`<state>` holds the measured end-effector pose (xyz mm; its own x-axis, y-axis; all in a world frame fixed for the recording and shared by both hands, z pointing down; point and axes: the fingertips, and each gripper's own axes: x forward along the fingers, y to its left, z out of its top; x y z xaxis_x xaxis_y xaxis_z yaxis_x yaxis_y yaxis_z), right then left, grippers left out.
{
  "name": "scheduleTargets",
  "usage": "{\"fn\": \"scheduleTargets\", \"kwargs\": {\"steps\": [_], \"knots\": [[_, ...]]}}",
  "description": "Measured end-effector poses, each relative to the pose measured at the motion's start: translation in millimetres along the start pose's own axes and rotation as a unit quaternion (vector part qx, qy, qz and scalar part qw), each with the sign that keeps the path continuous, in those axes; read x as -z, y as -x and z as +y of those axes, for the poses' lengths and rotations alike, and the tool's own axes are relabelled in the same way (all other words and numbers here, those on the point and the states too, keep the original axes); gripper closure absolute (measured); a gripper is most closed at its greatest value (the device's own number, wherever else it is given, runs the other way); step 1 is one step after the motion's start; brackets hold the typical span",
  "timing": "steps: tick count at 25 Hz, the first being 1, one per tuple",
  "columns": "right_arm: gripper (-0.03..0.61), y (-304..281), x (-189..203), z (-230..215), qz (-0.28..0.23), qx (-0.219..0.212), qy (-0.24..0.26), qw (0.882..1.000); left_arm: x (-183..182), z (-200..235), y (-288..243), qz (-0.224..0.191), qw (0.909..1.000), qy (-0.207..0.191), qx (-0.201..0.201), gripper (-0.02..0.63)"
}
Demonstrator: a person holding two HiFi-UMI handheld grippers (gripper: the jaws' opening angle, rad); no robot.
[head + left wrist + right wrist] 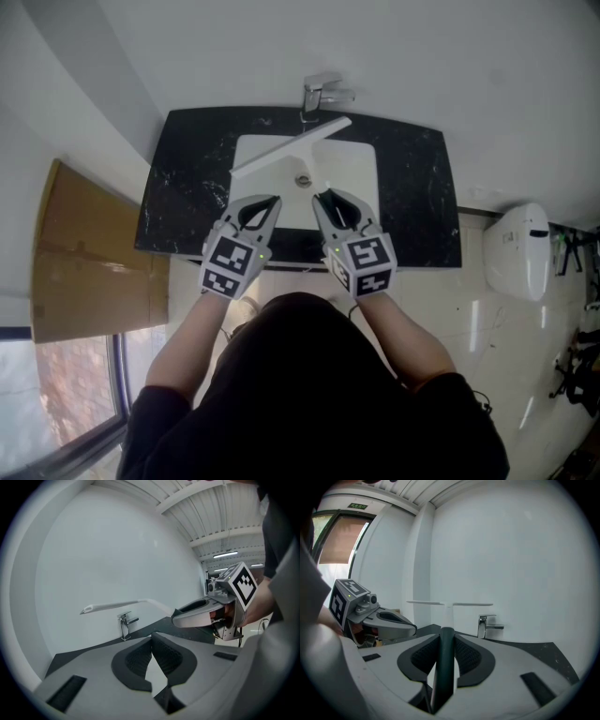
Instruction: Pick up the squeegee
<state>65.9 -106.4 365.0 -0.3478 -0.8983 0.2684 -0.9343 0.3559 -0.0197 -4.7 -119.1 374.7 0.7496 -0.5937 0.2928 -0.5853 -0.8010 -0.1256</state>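
Right tool (326,197) clamps squeegee (291,145) handle; left tool (274,201) closed, empty.

1. This is a washroom, and it seems to be inside a larger, plain building rather than a home.
2. In the middle of the head view, a black stone counter (187,187) holds a white basin (356,169) with a drain (303,180).
3. A chrome tap (319,94) stands behind the basin, against a bare white wall (469,56).
4. The floor (450,309), at the right of the head view, is pale and glossy.
5. A white rounded device (517,248) is at the right of the counter; I cannot tell its kind.
6. In the upper right of the left gripper view there is a ribbed ceiling (220,517) with tube lights (225,554).
7. A green sign (359,506) hangs in the upper left of the right gripper view.
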Motion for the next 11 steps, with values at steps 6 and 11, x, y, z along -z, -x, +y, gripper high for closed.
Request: {"fn": "scheduleTargets", "kwargs": {"steps": [6,11], "knots": [[0.479,0.7,-0.5,-0.1,-0.001,0.0,0.0,1.0,-1.1,-1.2,-1.0,0.0,1.0,-0.001,0.001,0.614],[0.479,1.9,-0.7,0.8,0.0,-0.001,0.002,1.0,-1.8,-1.8,-0.1,0.001,1.0,-0.001,0.001,0.614]]}}
